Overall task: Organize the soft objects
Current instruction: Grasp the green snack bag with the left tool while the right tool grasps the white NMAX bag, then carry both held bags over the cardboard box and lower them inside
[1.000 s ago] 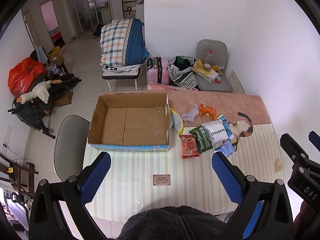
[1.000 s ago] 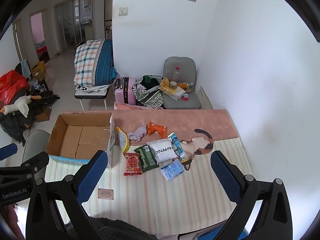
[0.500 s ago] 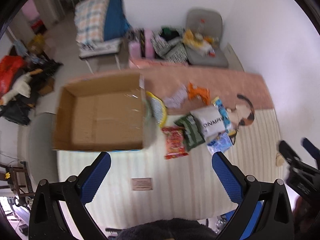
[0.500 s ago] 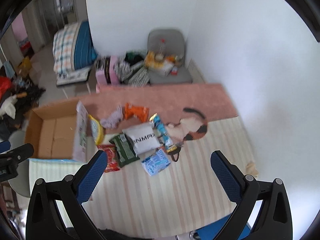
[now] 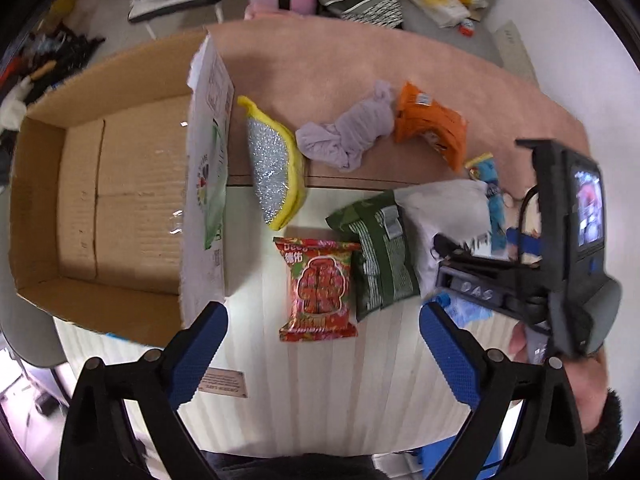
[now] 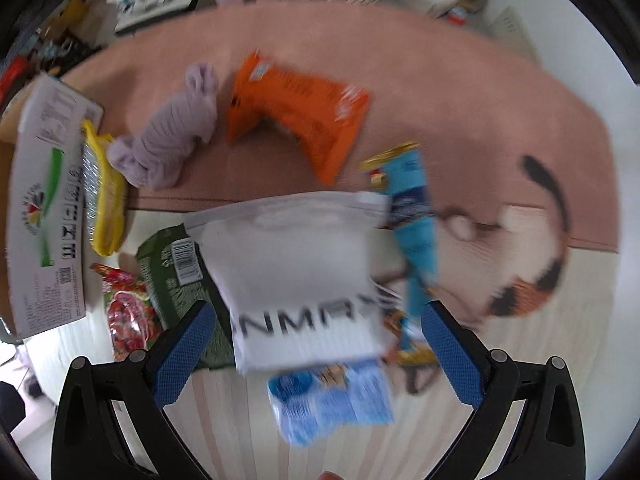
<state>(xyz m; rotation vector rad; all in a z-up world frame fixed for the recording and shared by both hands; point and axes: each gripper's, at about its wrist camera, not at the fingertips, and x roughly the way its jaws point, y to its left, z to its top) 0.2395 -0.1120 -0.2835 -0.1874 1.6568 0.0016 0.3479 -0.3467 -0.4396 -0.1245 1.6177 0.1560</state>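
Occupying the nine o'clock side of the striped table (image 5: 320, 380), an open brown cardboard box (image 5: 100, 200) is seen empty. Just beside it, toward three o'clock, soft packets are clustered: a white zip pouch with black lettering (image 6: 304, 280), a lilac knotted cloth (image 5: 344, 140) at twelve o'clock, a red snack packet (image 5: 318, 288). Both the left tool (image 5: 322, 364) and right tool (image 6: 316, 360) are held spread, gripping nothing. The pouch is judged light, limp and slippery; an edge pinch is suggested.
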